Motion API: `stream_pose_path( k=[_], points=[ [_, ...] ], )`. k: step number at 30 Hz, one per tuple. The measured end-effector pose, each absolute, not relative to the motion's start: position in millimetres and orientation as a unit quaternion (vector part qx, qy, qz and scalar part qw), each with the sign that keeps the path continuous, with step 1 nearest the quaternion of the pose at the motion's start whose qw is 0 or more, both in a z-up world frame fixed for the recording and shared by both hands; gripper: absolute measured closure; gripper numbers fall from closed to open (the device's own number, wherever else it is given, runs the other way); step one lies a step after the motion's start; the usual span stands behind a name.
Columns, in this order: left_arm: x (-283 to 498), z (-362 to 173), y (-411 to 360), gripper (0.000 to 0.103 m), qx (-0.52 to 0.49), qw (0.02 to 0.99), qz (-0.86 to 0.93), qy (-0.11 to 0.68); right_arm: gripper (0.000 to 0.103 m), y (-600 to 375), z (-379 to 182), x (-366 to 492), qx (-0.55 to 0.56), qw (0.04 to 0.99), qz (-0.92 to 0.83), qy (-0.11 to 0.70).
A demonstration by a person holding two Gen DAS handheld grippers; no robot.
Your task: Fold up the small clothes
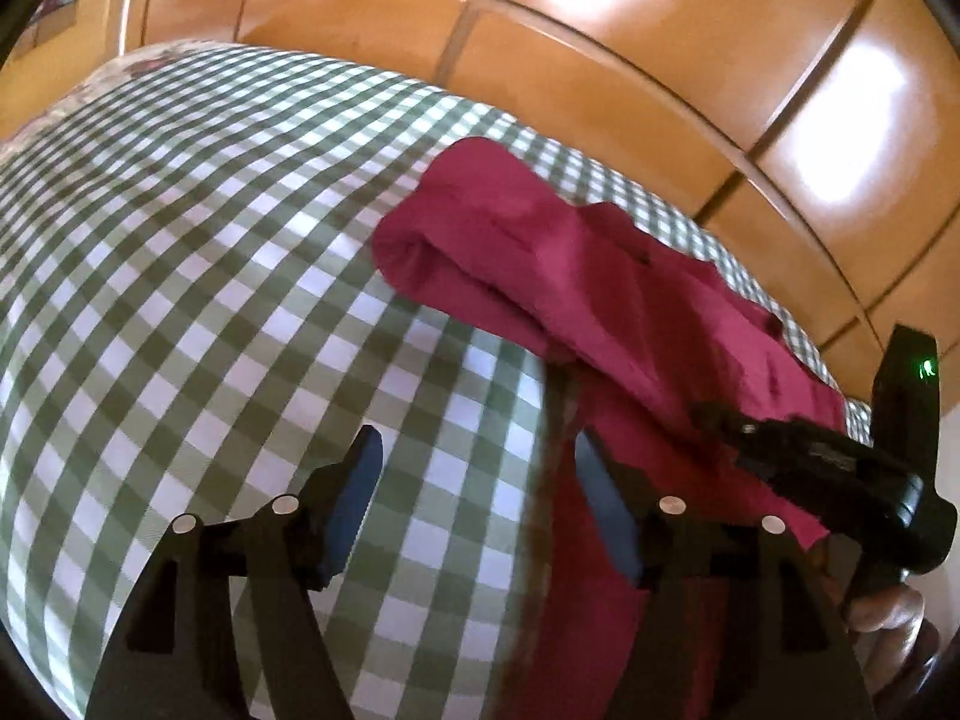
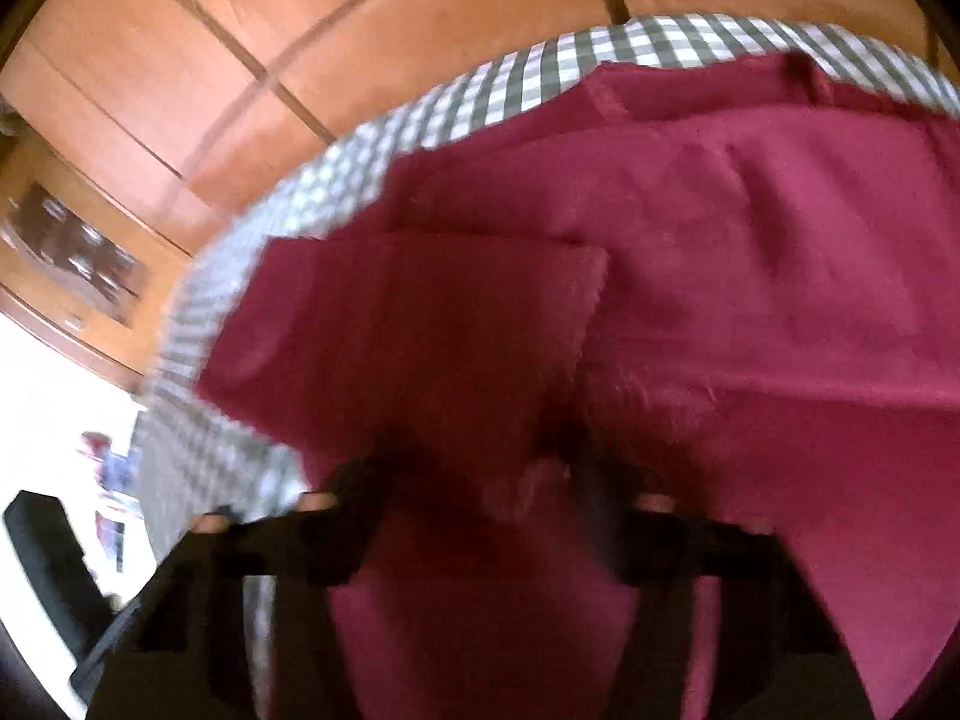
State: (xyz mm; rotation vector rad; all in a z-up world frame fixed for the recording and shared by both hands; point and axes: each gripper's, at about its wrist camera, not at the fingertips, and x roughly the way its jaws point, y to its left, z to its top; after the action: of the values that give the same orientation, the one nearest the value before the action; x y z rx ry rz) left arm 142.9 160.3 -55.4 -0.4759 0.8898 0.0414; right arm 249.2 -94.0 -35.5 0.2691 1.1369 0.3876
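Left wrist view first: the left gripper (image 1: 474,516) hangs over a green-and-white checked cloth (image 1: 180,276), its blue-padded fingers (image 1: 354,504) standing well apart with only the check pattern showing between them. The crimson garment (image 1: 540,252) lies just to the right, partly folded, one rolled end toward the middle of the cloth and the rest trailing off toward the lower right. Its edge runs past the right-hand finger, and whether it touches there I cannot tell. Over on the right edge, the right gripper (image 1: 720,420) reaches onto the garment, a hand (image 1: 888,606) behind it on the handle.

Right wrist view now, and it is blurred: crimson fabric (image 2: 690,276) fills most of the picture, a folded flap lying on top. The right gripper (image 2: 498,480) shows its jaws drawn together, with fabric bunched at the tips. Behind it all, glossy wooden panels (image 1: 600,30) curve across the background.
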Motion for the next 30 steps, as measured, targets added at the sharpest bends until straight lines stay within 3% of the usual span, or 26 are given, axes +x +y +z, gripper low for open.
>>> stream_pose_path(
  k=[3,9,13,17,23,26,28,29,30],
  points=[
    [153,-56,157,0.031,-0.225,0.873,0.039,0.430,0.099,-94,8,245,0.092,0.849,0.196,0.482],
    [181,-58,139,0.031,-0.220,0.874,0.048,0.431,0.099,-137,113,227,0.054,0.917,0.194,0.345],
    [205,-60,131,0.030,-0.205,0.871,0.080,0.440,0.099,-184,142,215,0.037,0.944,0.152,0.290],
    [223,-71,136,0.030,-0.208,0.860,0.104,0.454,0.099,-253,110,222,0.038,0.946,0.065,0.316],
    [221,-76,117,0.027,-0.152,0.869,0.103,0.459,0.099,-306,-16,244,0.073,0.886,-0.027,0.456],
    [218,-77,117,0.027,-0.146,0.870,0.095,0.462,0.098,-309,-39,239,0.092,0.886,-0.036,0.452],
    [211,-74,114,0.027,-0.138,0.871,0.088,0.464,0.093,-311,-36,237,0.110,0.886,-0.036,0.450],
    [207,-71,113,0.027,-0.134,0.872,0.085,0.463,0.083,-313,-32,236,0.114,0.885,-0.034,0.451],
    [199,-65,113,0.027,-0.136,0.876,0.077,0.456,0.065,-313,-27,232,0.117,0.885,-0.030,0.449]
  ],
)
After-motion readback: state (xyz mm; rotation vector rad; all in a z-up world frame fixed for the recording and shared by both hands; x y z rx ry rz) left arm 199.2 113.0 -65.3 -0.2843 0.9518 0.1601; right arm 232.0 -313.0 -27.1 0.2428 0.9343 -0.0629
